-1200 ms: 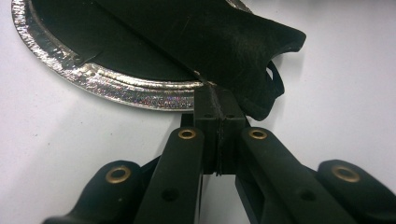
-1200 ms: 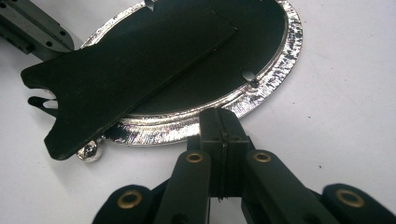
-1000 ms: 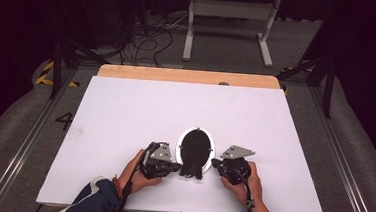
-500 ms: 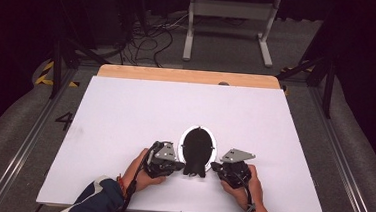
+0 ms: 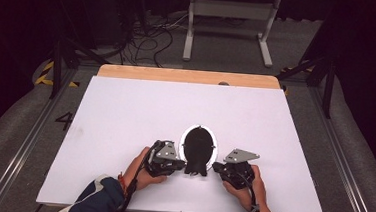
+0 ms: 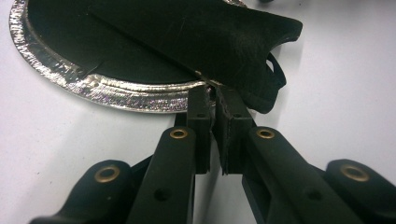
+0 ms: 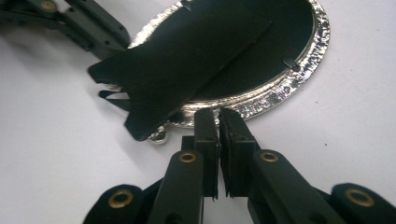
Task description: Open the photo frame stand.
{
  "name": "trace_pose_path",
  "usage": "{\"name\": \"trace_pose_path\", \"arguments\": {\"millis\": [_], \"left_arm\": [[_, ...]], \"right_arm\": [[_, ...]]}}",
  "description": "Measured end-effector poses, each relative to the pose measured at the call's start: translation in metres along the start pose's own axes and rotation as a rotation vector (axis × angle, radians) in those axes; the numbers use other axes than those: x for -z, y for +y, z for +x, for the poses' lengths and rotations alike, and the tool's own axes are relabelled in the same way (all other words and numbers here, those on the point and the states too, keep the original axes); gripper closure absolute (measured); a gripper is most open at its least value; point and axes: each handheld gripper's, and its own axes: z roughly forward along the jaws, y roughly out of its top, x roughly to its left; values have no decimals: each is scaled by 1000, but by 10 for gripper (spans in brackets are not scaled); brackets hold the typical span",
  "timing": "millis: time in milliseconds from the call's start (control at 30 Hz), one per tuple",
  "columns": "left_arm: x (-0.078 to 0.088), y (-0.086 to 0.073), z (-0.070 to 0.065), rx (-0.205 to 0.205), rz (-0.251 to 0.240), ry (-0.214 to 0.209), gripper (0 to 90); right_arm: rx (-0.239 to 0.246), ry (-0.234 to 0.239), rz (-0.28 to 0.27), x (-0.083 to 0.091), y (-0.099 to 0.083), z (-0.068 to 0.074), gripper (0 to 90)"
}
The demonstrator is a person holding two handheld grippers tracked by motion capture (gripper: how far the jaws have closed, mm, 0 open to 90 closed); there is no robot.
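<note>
While the oval frame (image 5: 199, 143) lies face down at lower centre, we pinch its rim with left gripper (image 6: 212, 100) and right gripper (image 7: 218, 116); its stand (image 7: 187, 60) isn't opened.

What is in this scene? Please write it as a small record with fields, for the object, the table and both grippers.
object: oval silver-rimmed picture frame lying face down, black backing up
stand: black fold-out easel flap on the backing, its foot toward the person
surface: white table
left gripper: jaws nearly together at the frame's rim, left side
right gripper: jaws nearly together at the rim, right side
hands: one holds each gripper
</note>
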Motion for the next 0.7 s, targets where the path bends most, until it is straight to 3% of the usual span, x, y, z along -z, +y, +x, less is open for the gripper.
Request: {"name": "trace_pose_path", "arguments": {"millis": [133,333,433,500,567,700], "left_arm": [[6,0,0,-16,-1,1,847],[27,-6,2,-6,-59,20,798],[40,-14,2,-16,-73,34,732],[49,-21,1,0,-88,41,690],[58,-29,-1,9,-95,76,632],[72,-43,-6,6,-106,108,503]], "right_arm": [[0,15,-7,7,0,1,840],[12,52,29,10,2,6,767],[24,65,38,10,2,8,741],[26,81,45,10,3,10,715],[31,88,44,10,4,12,698],[43,100,49,10,4,15,681]]}}
